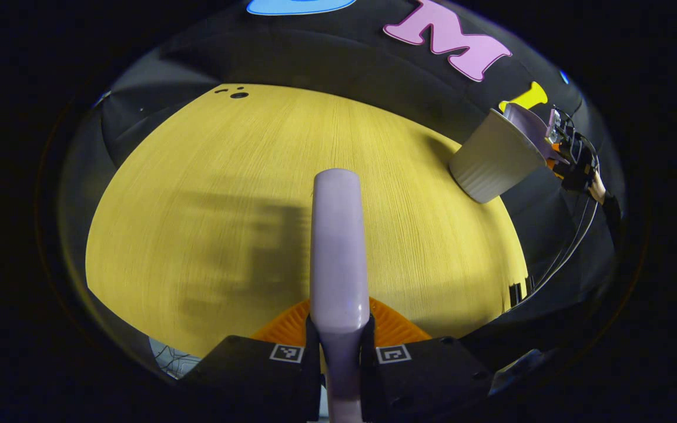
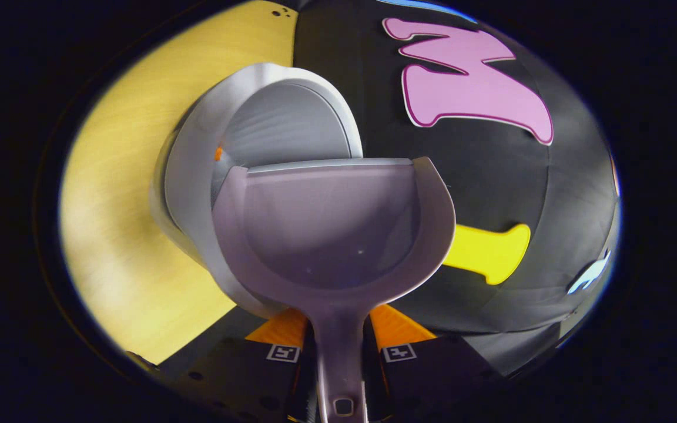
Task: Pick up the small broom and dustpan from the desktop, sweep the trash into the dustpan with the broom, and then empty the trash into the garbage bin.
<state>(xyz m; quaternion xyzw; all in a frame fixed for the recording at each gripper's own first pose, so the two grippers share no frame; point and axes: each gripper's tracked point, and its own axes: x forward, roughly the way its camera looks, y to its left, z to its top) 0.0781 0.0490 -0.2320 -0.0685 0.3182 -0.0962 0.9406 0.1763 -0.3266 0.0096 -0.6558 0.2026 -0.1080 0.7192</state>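
The task looks nearly done: the right gripper point(image 2: 341, 346) clamps the dustpan point(image 2: 332, 235) tipped over the bin point(image 2: 197, 176), while the left gripper point(image 1: 338, 346) grips the broom point(image 1: 337, 247) above the desk point(image 1: 197, 176).

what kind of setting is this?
Likely a staged recording booth, not a real home: a bare yellow wood-grain desktop backed by a black cloth wall, with a ribbed garbage bin at the edge and a cabled handheld gripper tipping a dustpan.
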